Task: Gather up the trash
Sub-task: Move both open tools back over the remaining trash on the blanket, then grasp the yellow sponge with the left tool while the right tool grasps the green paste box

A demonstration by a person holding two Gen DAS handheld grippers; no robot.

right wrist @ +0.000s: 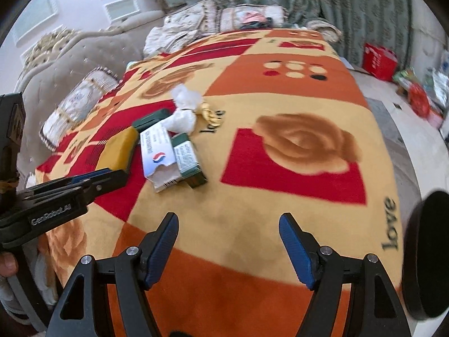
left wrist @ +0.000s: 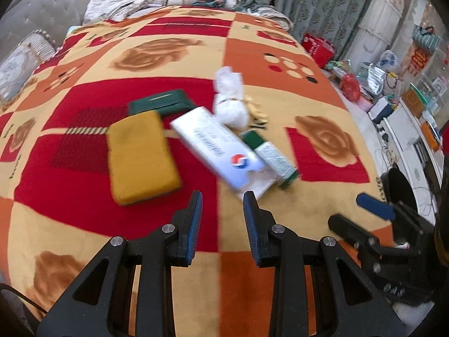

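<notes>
Trash lies in a cluster on the patterned bedspread point(left wrist: 84, 64): a yellow sponge point(left wrist: 141, 157), a dark green box point(left wrist: 162, 101), a torn white carton point(left wrist: 217, 147), a small green-and-white box point(left wrist: 273, 157), a tied white bag point(left wrist: 231, 102) and a gold wrapper point(left wrist: 256, 109). My left gripper point(left wrist: 223, 199) is open and empty, just short of the white carton. My right gripper point(right wrist: 228, 221) is open and empty over bare bedspread point(right wrist: 280, 90), nearer than the carton point(right wrist: 160, 154), sponge point(right wrist: 118, 148) and white bag point(right wrist: 182, 115). The left gripper point(right wrist: 98, 178) shows in the right view; the right gripper point(left wrist: 353, 210) shows in the left view.
A black round bin rim point(right wrist: 426, 252) sits at the bed's right edge, also seen in the left wrist view point(left wrist: 398, 188). Pillows point(left wrist: 16, 64) and a padded headboard point(right wrist: 70, 56) lie left. A red bag point(left wrist: 318, 46) and cluttered shelves point(left wrist: 407, 104) stand right.
</notes>
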